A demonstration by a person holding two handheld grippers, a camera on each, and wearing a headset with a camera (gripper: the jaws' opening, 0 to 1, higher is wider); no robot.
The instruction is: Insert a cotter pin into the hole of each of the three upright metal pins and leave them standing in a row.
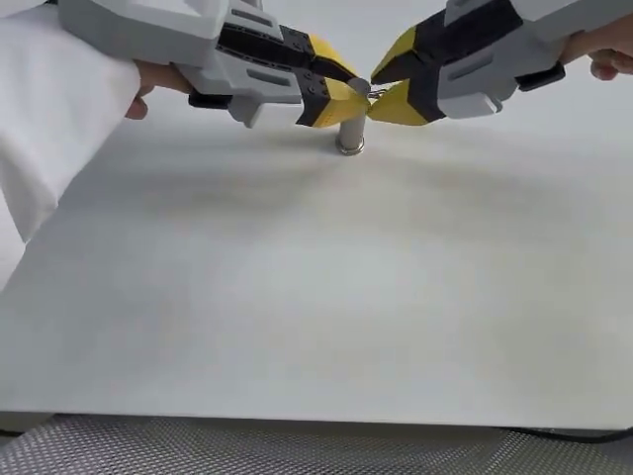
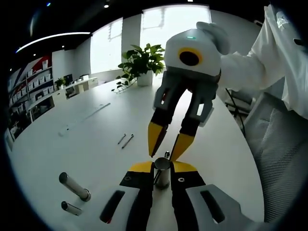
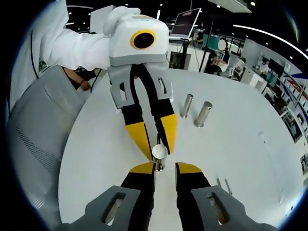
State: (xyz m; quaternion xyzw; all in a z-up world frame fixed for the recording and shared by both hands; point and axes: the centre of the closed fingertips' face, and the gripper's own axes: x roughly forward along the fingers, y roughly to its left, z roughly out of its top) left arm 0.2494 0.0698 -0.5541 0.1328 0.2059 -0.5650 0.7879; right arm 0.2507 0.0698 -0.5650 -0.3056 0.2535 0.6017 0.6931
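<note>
I see one metal pin (image 1: pixel 350 134) standing up on the white table (image 1: pixel 316 297), far from me, in the middle. My left gripper (image 2: pixel 162 169) comes in from the left. Its yellow fingers are pressed on the two sides of the metal pin, near the top, and pinch it. My right gripper (image 3: pixel 165 167) comes in from the right and meets the left one over the pin. Its fingers are a little apart. A small cotter pin (image 2: pixel 167 155) sits between their tips, right by the top of the metal pin. I cannot tell if they squeeze it. Two more metal pins (image 3: pixel 186 105) are on the table, side by side and well apart from the grippers. I cannot tell if they stand or lie. Two spare cotter pins (image 2: pixel 125 140) lie flat on the table. A green plant (image 2: pixel 139 60) stands at the far end.
</note>
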